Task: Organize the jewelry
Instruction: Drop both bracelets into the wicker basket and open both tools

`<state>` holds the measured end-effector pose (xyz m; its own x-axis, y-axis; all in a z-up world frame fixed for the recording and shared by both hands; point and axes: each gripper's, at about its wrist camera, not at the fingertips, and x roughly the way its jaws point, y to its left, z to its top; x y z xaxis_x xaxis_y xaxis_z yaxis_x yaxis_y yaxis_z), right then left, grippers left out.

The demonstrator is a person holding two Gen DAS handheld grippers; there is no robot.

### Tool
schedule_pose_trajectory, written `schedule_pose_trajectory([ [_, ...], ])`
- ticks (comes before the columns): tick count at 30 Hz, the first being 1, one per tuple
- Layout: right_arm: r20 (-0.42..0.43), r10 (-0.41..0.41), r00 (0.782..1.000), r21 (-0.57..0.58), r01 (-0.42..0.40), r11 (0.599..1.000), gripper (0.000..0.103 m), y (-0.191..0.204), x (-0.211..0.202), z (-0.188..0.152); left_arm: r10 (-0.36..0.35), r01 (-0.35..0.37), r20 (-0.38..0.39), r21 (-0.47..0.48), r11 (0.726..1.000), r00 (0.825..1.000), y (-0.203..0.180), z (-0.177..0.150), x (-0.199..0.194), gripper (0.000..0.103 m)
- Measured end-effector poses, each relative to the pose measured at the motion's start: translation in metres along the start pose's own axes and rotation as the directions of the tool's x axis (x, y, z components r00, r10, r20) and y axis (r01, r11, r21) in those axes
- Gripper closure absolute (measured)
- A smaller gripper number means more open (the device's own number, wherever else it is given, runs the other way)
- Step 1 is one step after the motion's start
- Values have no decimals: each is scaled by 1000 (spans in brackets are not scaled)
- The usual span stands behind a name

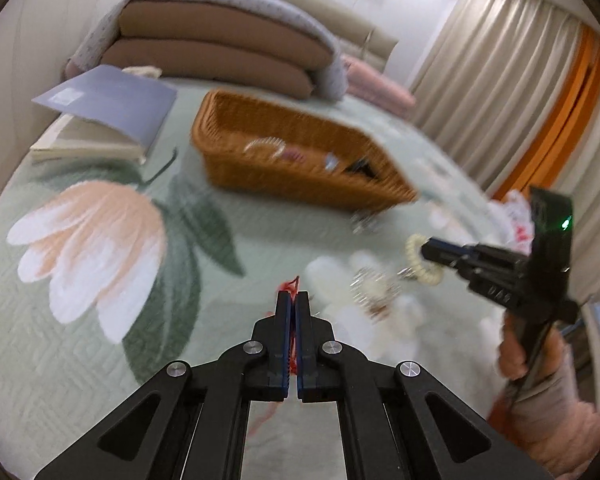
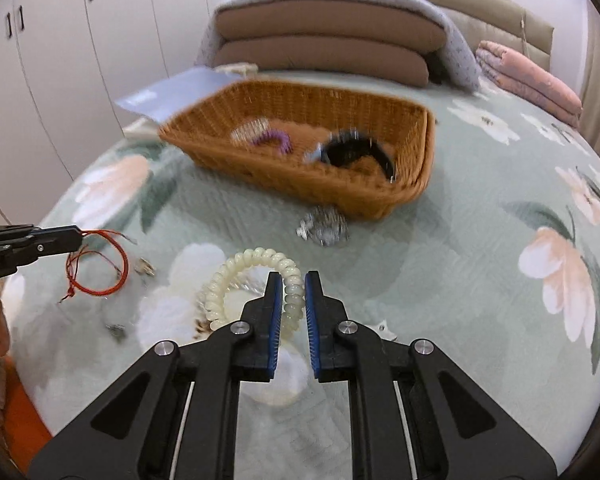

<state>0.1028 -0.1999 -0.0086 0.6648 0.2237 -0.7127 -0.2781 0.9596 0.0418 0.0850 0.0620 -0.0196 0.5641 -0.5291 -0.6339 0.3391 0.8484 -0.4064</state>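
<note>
In the left wrist view my left gripper (image 1: 293, 296) is shut on a thin red cord bracelet (image 1: 291, 286), which shows only as a strand between the pads. The right wrist view shows that bracelet (image 2: 100, 266) hanging as a loop from the left gripper (image 2: 80, 236) above the bedspread. My right gripper (image 2: 293, 278) is shut on a cream spiral coil bracelet (image 2: 244, 266), lifted off the bed. From the left view that coil (image 1: 414, 248) hangs at the right gripper's tip (image 1: 424, 249). The wicker basket (image 2: 260, 172) lies beyond both, holding a purple coil (image 2: 272, 138) and a black band (image 2: 352, 148).
A silver jewelry cluster (image 2: 324, 222) lies just in front of the basket (image 1: 300, 184). Small metal pieces (image 2: 146, 268) are scattered on the floral bedspread (image 2: 480, 280). A grey book (image 1: 112, 100) lies left of the basket, with stacked pillows (image 1: 220, 52) behind.
</note>
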Motion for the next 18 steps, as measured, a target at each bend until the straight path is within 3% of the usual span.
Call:
schedule_pose_trajectory([
  [7, 89, 13, 996, -13, -12, 1000, 93, 6, -36, 20, -110, 110, 64, -3, 994, 992, -11, 29, -17, 102],
  [18, 172, -9, 985, 25, 5, 1000, 93, 3, -28, 97, -117, 106, 156, 77, 991, 981, -28, 107, -7, 102],
])
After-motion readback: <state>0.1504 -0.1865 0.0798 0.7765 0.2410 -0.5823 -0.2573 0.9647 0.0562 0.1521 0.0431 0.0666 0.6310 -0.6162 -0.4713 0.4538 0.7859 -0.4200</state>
